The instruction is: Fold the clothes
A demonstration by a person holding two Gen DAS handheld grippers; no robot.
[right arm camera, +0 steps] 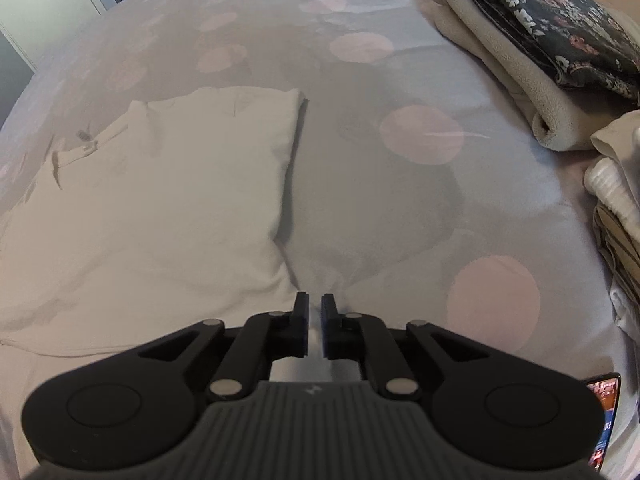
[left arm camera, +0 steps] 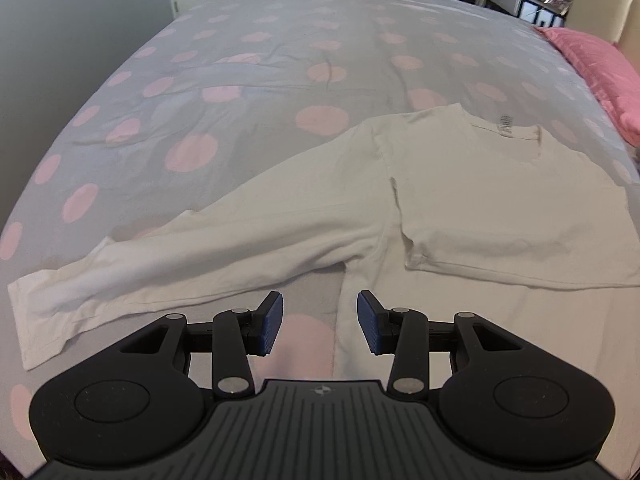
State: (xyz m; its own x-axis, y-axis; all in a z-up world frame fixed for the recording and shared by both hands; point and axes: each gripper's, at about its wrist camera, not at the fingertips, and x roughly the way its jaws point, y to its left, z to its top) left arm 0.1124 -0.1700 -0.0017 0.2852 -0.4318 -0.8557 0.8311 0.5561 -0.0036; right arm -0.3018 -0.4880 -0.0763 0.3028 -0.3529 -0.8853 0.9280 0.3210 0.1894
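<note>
Nearest the left wrist camera, the left gripper (left arm camera: pixel 320 322) hovers with its blue-padded jaws spread wide and nothing between them, over the spot where the long sleeve (left arm camera: pixel 168 264) joins the body of the white long-sleeved cotton shirt (left arm camera: pixel 500 200). That shirt lies on the grey bed cover with pink dots (left arm camera: pixel 240 80), partly folded: its right side looks turned in over the chest, the hem edge doubled up, while the left sleeve runs out flat to the left.

In the right wrist view, the right gripper (right arm camera: pixel 315 326) has its jaws drawn nearly together; a sliver of pale cloth seems to show between them, but I cannot tell whether they pinch it.

Judging from this, the outstretched sleeve is what remains to fold. Doing it well means taking the cuff end or the shoulder seam cleanly, one layer only, and laying the sleeve across the body without dragging the folded side loose.

Farther off, a stack of folded clothes with a dark floral piece on top (right arm camera: pixel 552 40) sits at the right.
</note>
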